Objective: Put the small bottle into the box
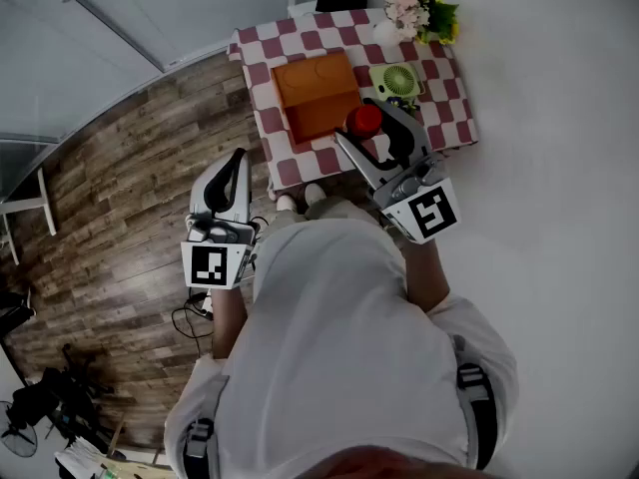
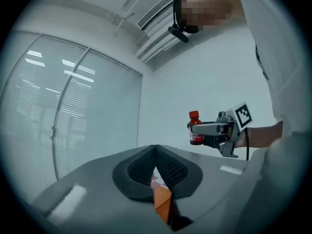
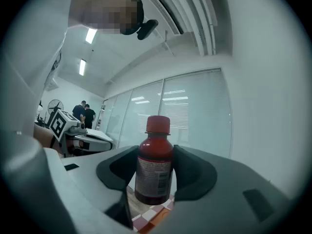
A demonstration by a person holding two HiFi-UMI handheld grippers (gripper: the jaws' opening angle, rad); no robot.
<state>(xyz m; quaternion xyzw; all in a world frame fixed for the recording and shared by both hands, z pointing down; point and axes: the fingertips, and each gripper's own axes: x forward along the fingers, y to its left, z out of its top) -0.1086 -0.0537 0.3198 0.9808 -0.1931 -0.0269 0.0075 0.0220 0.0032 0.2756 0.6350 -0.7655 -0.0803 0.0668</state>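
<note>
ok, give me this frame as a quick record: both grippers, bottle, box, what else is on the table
right gripper: shut on small dark-red bottle with red cap, held upright above the table
left gripper: shut, empty, off to the side over the wood floor
box: orange rectangular box on the red-and-white checked tablecloth, nothing seen inside
bottle in box: not yet
also on table: green round fan, bunch of flowers

The checkered table (image 1: 262, 108) (red and white) carries an orange box (image 1: 315, 93), green fan (image 1: 397, 78) and flowers (image 1: 419, 10).
</note>
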